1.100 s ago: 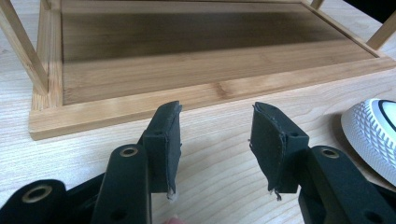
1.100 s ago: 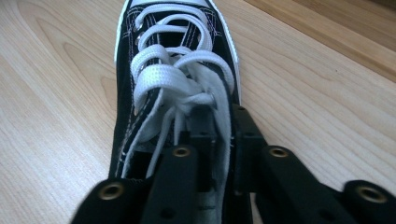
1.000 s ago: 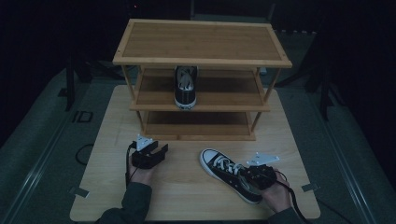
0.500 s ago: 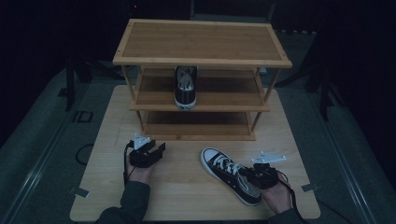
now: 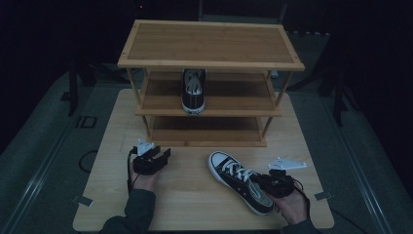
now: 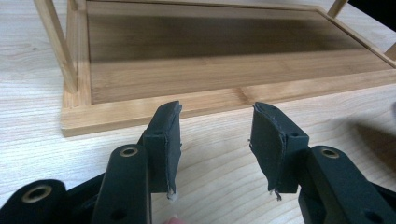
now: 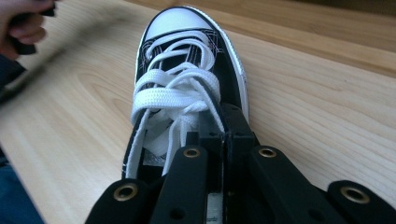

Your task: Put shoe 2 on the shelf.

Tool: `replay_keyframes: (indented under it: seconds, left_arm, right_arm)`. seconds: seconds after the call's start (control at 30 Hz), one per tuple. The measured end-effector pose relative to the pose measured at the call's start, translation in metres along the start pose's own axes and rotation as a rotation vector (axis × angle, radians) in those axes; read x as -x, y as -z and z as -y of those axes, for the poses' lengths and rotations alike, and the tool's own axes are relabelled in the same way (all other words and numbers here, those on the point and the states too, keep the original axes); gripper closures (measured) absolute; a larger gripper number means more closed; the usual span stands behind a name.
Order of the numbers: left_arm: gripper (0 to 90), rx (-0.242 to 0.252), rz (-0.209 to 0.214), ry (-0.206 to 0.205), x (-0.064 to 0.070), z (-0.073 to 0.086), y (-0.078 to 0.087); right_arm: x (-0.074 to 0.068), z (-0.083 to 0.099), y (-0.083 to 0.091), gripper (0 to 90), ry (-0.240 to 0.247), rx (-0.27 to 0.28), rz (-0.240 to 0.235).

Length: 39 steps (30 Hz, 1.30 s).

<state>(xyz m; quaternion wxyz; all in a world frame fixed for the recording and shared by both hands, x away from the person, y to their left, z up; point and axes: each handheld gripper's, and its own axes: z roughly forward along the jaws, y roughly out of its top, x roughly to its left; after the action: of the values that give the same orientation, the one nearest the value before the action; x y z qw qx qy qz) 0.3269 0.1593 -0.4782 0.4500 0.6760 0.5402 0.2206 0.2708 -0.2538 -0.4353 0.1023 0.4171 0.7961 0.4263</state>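
A black low-top sneaker (image 5: pixel 238 180) with white laces lies on the wooden table, toe toward the rack. My right gripper (image 5: pixel 265 183) is shut on the side of its collar by the laces; in the right gripper view the jaws meet on the shoe's (image 7: pixel 187 79) edge. A matching sneaker (image 5: pixel 193 92) stands on the rack's middle shelf, toe forward. My left gripper (image 5: pixel 158 157) rests at the front left of the table, open and holding nothing. In the left gripper view its jaws stand apart (image 6: pixel 215 140), facing the bottom shelf (image 6: pixel 210 60).
The three-tier bamboo shoe rack (image 5: pixel 209 46) takes up the back half of the table (image 5: pixel 195 214). Its top and bottom shelves are bare. Dark floor surrounds the table. The person's left hand (image 7: pixel 23 23) appears blurred at the top left of the right gripper view.
The left gripper has drifted slightly to the left. The right gripper and the sneaker it holds have barely moved.
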Motion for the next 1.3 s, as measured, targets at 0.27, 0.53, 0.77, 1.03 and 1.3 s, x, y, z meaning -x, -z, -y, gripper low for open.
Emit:
replay_keyframes:
  seconds: [0.27, 0.53, 0.77, 1.03, 1.3]
  left_arm:
    - [53.3, 0.004, -0.008, 0.014, -0.005, 0.000, 0.003]
    - [53.3, 0.007, -0.010, 0.017, -0.005, 0.000, 0.003]
    - [53.3, 0.013, -0.015, 0.029, -0.009, 0.000, 0.004]
    - [53.3, 0.011, -0.015, 0.028, -0.008, 0.000, 0.005]
    - [53.3, 0.009, -0.016, 0.031, -0.009, 0.000, 0.004]
  right_arm:
    - [-0.014, -0.013, 0.018, 88.1, 0.011, 0.045, -0.020]
    - [-0.025, -0.029, 0.037, 88.2, 0.061, 0.075, -0.069]
    - [-0.026, -0.044, 0.047, 88.2, 0.080, 0.102, -0.082]
    - [-0.025, -0.064, 0.064, 88.3, 0.077, 0.151, -0.074]
    - [-0.021, -0.081, 0.077, 88.3, 0.064, 0.190, -0.042]
